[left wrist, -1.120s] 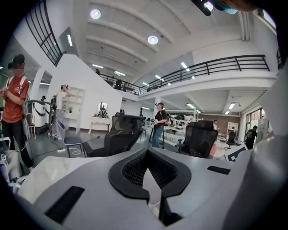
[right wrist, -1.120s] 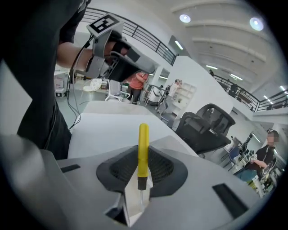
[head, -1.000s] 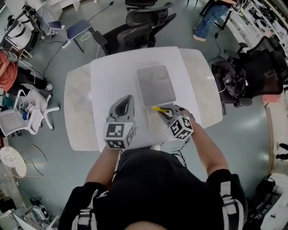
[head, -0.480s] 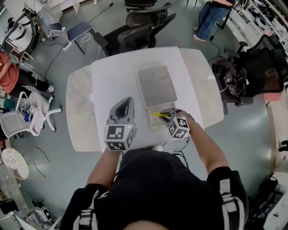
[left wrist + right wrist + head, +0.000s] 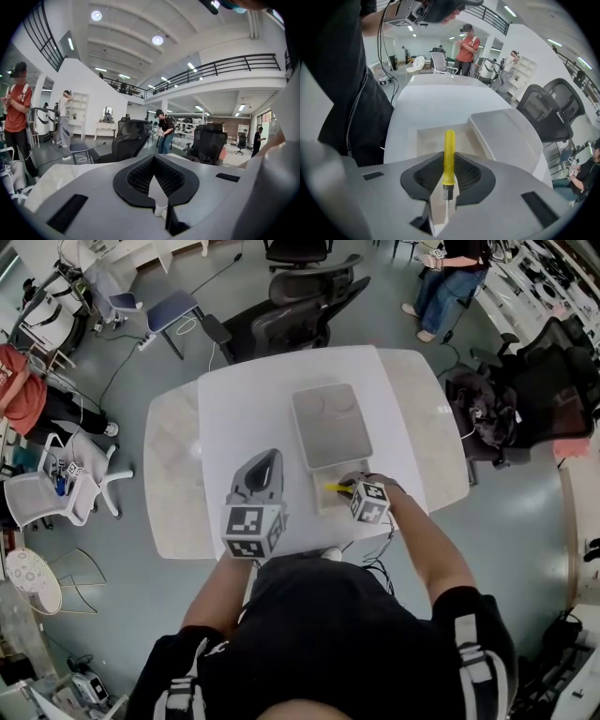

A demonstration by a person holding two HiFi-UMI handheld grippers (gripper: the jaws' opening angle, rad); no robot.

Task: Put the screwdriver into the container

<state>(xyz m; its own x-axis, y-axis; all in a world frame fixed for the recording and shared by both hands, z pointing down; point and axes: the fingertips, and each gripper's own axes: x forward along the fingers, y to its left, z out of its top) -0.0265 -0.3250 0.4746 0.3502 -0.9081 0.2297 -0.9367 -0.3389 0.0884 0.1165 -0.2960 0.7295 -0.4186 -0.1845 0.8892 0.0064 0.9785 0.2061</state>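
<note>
My right gripper is shut on a yellow-handled screwdriver, its handle pinched between the jaws and poking out past them. In the right gripper view the screwdriver hangs just over the small open beige container, with the right gripper pointing steeply down at it. In the head view that container sits near the table's front edge. My left gripper hovers to its left, shut and holding nothing, and the left gripper looks out level over the table.
A flat grey lid or tray lies just behind the container, seen also as the lid. The white table has beige side wings. Office chairs stand behind it and people stand about the room.
My right gripper has sunk and tipped further down with the screwdriver, closing in over the small container. The left gripper has stayed put.
</note>
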